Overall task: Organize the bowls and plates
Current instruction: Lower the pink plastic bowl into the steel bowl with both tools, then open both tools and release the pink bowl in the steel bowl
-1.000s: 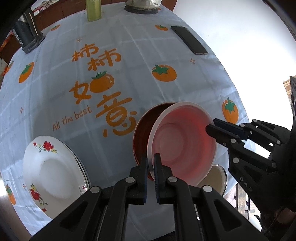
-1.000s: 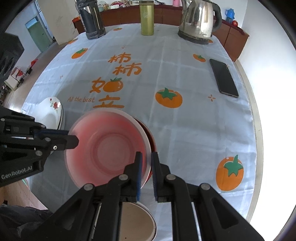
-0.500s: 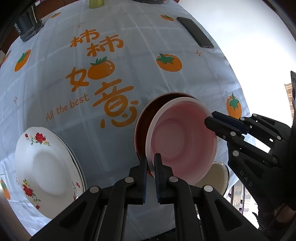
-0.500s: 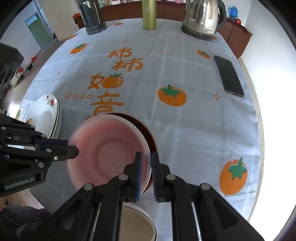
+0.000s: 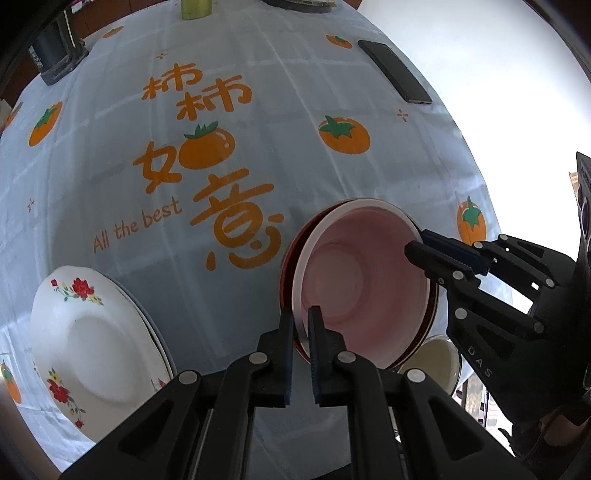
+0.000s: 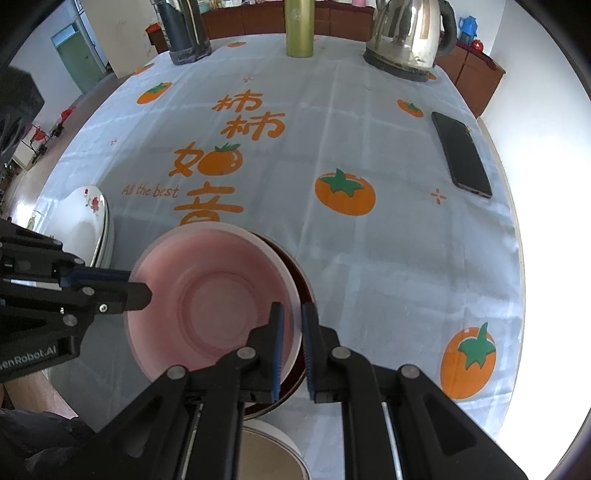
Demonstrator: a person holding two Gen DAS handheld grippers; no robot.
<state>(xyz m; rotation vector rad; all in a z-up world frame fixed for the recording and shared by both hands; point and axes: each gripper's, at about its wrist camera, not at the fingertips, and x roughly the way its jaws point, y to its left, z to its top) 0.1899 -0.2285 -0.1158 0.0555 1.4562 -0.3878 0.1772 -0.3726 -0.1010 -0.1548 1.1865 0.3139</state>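
Pink bowl is hanging between my steeply down-pointing claws: left gripper and right gripper are both pinching its rim.

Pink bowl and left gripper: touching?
Touching. The left wrist view shows the left gripper with its jaws closed on the rim of the pink bowl, one finger inside the wall and one outside.

Tabletop under pale blue persimmon-print tablecloth carries floral white plates at left, dark red bowl near front, black phone right, kettle, green bottle and dark jug at far edge.
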